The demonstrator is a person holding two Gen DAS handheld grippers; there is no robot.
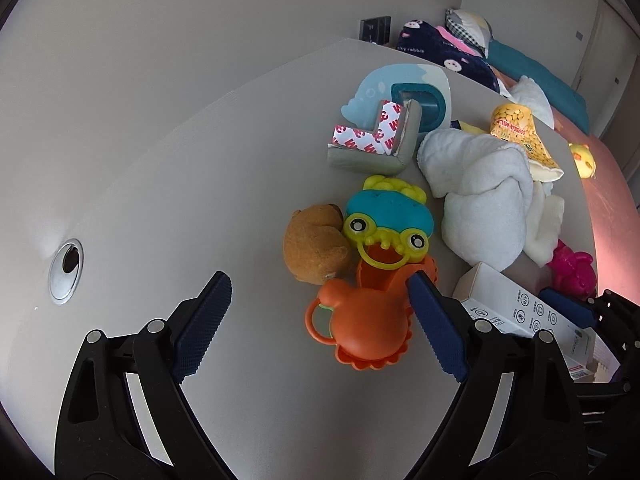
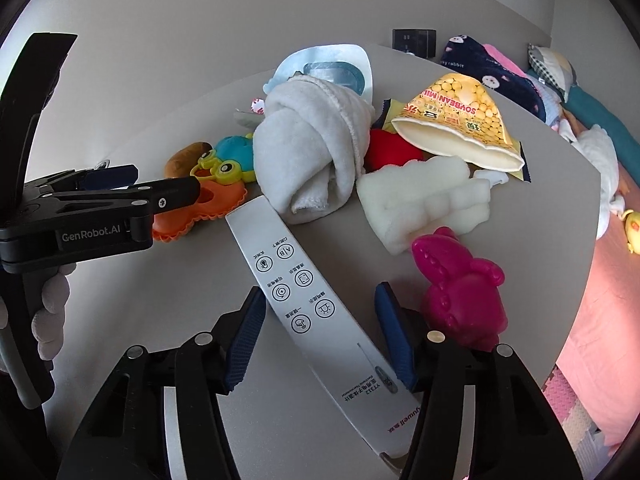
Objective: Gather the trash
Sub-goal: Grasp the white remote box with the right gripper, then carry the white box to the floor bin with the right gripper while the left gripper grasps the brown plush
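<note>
The right gripper (image 2: 320, 336) hangs low with jaws apart astride a long white thermometer box (image 2: 304, 304) lying flat on the grey table (image 2: 120, 300). The left gripper (image 1: 320, 312) gapes beside an orange toy (image 1: 360, 328).

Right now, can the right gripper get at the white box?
Probably yes. The right gripper is open, its fingers either side of the white box, with nothing lying on that end. The pink toy sits close beside one finger.

black frames | blue ribbed fingers (image 2: 244, 344) | silver screws | "GenRobot.AI" marking
</note>
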